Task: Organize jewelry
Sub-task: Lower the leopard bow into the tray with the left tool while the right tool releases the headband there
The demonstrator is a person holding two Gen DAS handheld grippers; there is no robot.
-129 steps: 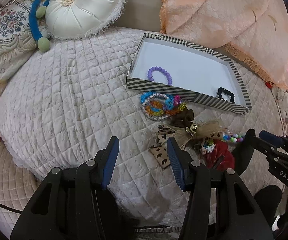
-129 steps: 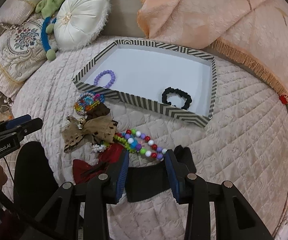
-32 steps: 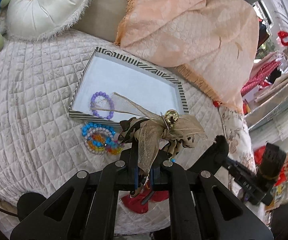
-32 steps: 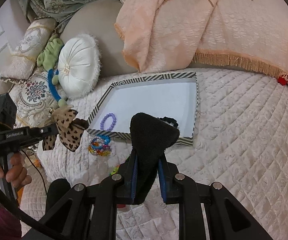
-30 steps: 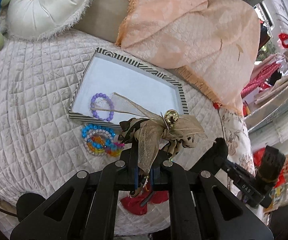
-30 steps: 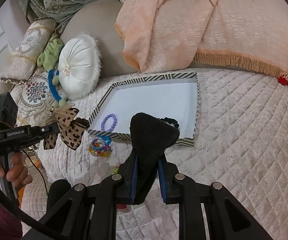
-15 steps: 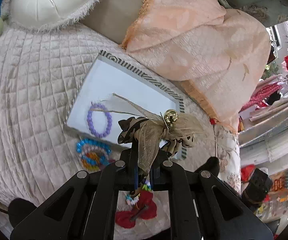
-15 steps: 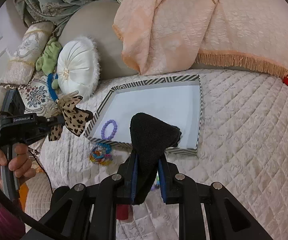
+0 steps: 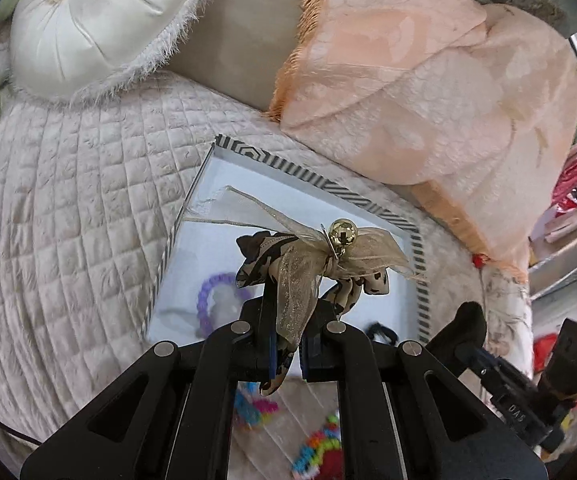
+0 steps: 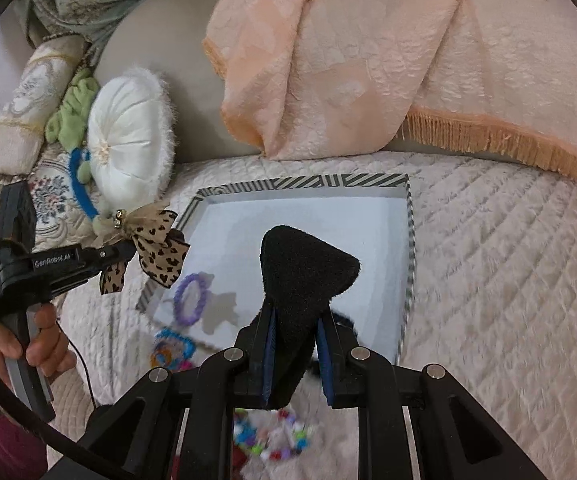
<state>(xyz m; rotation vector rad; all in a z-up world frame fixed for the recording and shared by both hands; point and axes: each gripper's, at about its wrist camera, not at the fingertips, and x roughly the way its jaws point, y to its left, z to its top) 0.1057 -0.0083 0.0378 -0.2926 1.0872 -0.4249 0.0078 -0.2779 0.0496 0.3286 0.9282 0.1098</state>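
Jewelry here centres on the striped box [image 10: 409, 240], which sits on the quilted bed cover [image 10: 508, 280] with its white floor showing. Behind it, at 12 o'clock in the right wrist view, we see the peach blanket [image 10: 348, 60], and at 10 o'clock the round white cushion [image 10: 128, 148]. Our right gripper [image 10: 294, 354] is clamped on a black fabric piece [image 10: 304, 276], held over the box. Our left gripper [image 9: 288, 350] is pinched tight on the leopard bow [image 9: 316, 264], which carries a gold bell [image 9: 342, 233] and hangs above the box's 9 o'clock edge. Inside the box lies 1 purple bracelet [image 10: 190, 300]. Colourful bead bracelets [image 10: 170, 350] lie on the cover just outside the near wall, blurred.
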